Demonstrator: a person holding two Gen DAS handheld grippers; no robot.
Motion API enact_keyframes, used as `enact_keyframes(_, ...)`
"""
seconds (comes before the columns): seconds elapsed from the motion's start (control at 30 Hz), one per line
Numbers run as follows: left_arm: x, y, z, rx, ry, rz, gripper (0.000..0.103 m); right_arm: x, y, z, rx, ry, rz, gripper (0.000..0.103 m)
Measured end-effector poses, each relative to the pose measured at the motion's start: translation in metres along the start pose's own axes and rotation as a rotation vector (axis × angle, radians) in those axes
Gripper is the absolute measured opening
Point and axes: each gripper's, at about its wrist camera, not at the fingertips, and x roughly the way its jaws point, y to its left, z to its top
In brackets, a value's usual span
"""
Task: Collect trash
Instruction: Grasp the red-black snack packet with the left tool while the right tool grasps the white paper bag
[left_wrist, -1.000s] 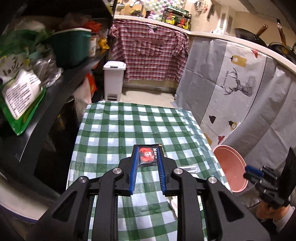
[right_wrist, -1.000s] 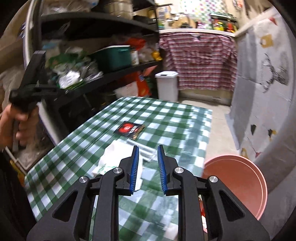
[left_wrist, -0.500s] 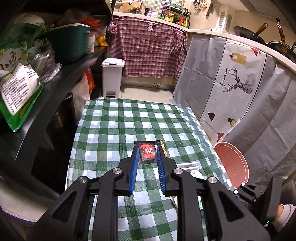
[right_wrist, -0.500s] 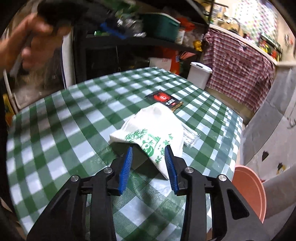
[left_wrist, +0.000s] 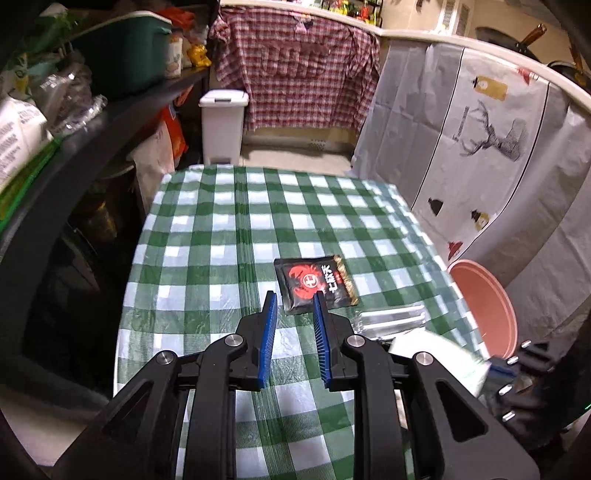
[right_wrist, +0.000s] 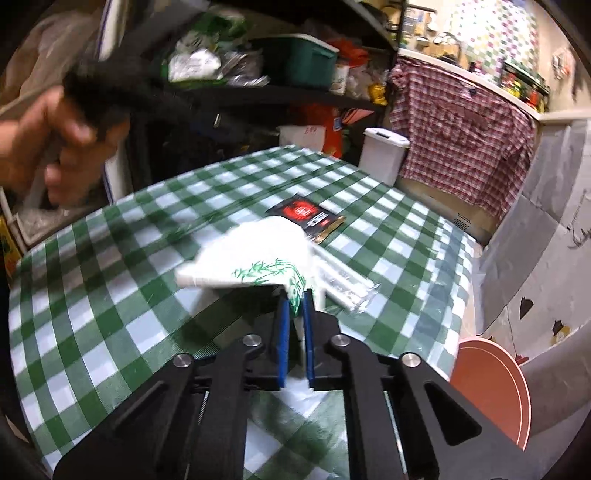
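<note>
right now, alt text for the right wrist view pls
The right tool is shut on a corner of a white tissue pack on a green checked tablecloth. A black sachet lies beyond it, a pink bin at the right.

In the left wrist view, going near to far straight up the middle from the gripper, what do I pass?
left gripper → black and red sachet → bare stretch of green checked tablecloth → white pedal bin on the floor past the table → red plaid cloth hanging at the back.
</note>
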Motion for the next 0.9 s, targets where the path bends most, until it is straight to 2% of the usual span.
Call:
enact_keyframes(0.17, 0.026, -0.002, 0.001, -0.006, 0.036, -0.005, 0.020, -0.006, -0.021, 0.000, 0.069, -0.012, -0.013, 0.004)
enact_keyframes(0.47, 0.081, 0.000, 0.000, 0.011, 0.089, 0.033, 0.017, -0.007, -0.048, -0.005, 0.158, 0.002, -0.032, 0.004)
enact_keyframes(0.9, 0.119, 0.006, 0.003, -0.037, 0.126, 0.047, 0.019, -0.003, -0.061, -0.008, 0.178, 0.005, -0.008, 0.004)
